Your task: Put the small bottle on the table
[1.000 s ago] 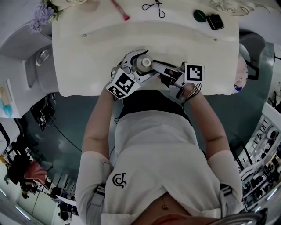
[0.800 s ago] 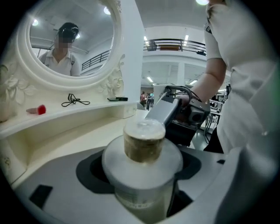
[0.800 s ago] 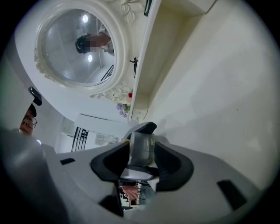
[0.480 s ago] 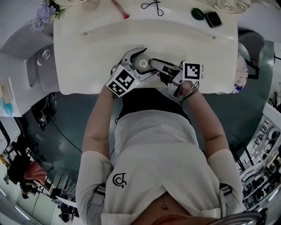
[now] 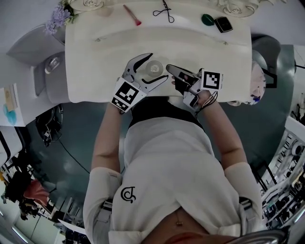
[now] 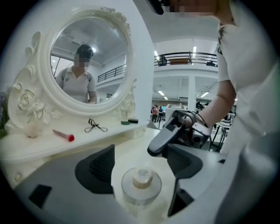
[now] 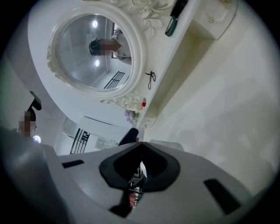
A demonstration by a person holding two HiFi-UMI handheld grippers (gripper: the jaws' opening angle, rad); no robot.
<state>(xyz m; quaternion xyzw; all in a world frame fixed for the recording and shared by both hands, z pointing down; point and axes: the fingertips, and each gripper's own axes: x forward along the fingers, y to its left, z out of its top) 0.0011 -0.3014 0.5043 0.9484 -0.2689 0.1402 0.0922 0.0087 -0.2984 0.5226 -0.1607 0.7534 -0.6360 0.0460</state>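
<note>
The small clear bottle [image 5: 153, 68] with a pale round cap stands upright on the white vanity table [image 5: 209, 57], near its front edge. My left gripper [image 5: 157, 67] straddles it, and its jaws are opening. In the left gripper view the bottle [image 6: 141, 183] stands free between the dark pads [image 6: 98, 168], with a gap on each side. My right gripper [image 5: 169, 69] is just right of the bottle, apart from it, its jaws shut with nothing in them. It also shows in the left gripper view as the grey right gripper [image 6: 164, 139] beyond the bottle.
A raised shelf at the table's back holds a red-tipped stick [image 5: 131, 14], a black eyelash curler [image 5: 163, 10], a green item [image 5: 207, 19] and a dark case [image 5: 222, 24]. An ornate round mirror [image 6: 89, 61] stands behind it. Purple flowers [image 5: 58, 16] are at the far left corner.
My left jaws have spread off the bottle, which now stands alone on the table. My right gripper has drawn back from the bottle's cap to the right and shut.
</note>
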